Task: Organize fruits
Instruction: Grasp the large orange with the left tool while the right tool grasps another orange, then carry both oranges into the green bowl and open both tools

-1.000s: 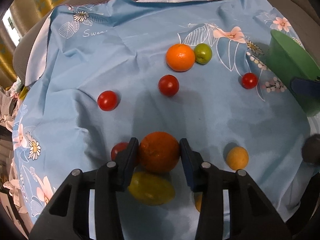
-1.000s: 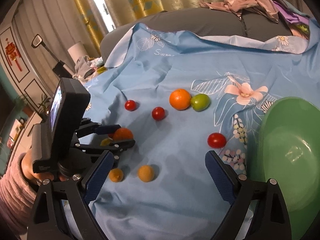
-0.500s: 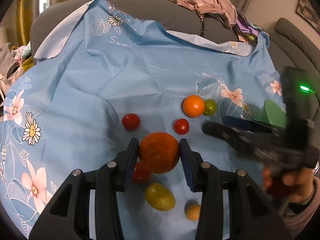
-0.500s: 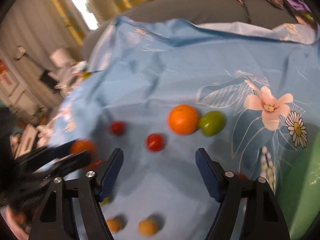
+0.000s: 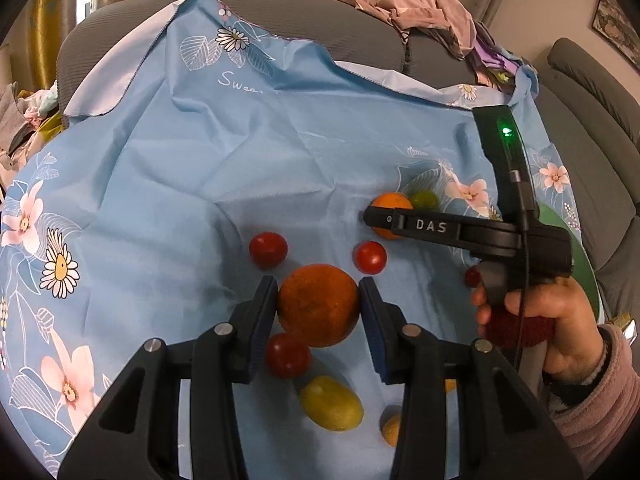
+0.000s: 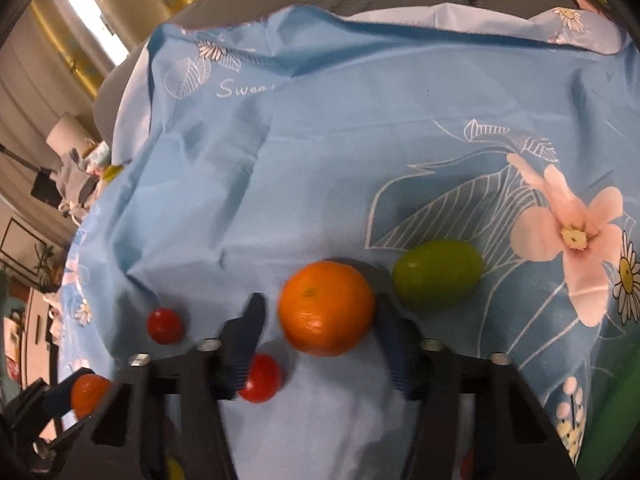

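Note:
My left gripper (image 5: 318, 296) is shut on a dark orange (image 5: 318, 306) and holds it above the blue floral cloth (image 5: 180, 200). In the right wrist view this gripper and its orange (image 6: 90, 394) show at the bottom left. My right gripper (image 6: 320, 332) is closing around a bright orange (image 6: 326, 308) that lies on the cloth. Its right pad touches the fruit, and a small gap remains at the left pad. A green fruit (image 6: 438, 274) lies just right of that orange. A hand holds the right gripper (image 5: 376, 218) from the right.
Red tomatoes (image 5: 268, 249) (image 5: 370, 257) (image 5: 287, 355) lie around the held orange, with a yellow-green fruit (image 5: 331, 402) and a small yellow one (image 5: 392, 428) nearer me. A green bowl (image 5: 580, 256) sits at the cloth's right edge. Grey sofa cushions (image 5: 360, 28) rise behind.
The right gripper swung left and down over the bright orange, and its jaws narrowed around it. The left gripper lifted its dark orange slightly, then held still.

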Motion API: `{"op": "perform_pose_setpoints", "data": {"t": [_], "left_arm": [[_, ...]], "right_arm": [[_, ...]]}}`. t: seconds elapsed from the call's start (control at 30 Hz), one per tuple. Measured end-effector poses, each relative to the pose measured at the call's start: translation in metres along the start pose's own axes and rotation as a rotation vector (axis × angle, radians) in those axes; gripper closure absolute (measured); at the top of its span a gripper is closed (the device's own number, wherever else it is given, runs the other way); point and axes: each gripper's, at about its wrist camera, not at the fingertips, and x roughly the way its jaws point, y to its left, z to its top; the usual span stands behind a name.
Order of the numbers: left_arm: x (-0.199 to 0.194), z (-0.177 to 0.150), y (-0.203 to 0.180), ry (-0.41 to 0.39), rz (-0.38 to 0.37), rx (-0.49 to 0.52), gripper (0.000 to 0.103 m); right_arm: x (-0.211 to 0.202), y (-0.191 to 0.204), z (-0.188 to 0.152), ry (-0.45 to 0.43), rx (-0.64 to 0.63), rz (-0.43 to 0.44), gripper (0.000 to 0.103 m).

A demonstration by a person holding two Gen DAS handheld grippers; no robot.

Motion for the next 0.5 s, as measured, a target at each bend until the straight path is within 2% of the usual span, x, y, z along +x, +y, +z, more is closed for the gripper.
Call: {"op": "perform_pose_setpoints", "data": {"t": [0.23, 0.5], "left_arm": [[-0.008, -0.003, -0.013, 0.003, 0.030, 0.027, 0.061], [-0.029, -0.016, -0.036, -0.004, 0.083, 0.044, 0.061]], "right_arm": [[-0.024, -0.001, -0.012, -0.034, -0.027, 0.035, 0.056], [-0.095, 0.006, -0.051, -0.100, -0.107, 0.119, 0.055]]}}
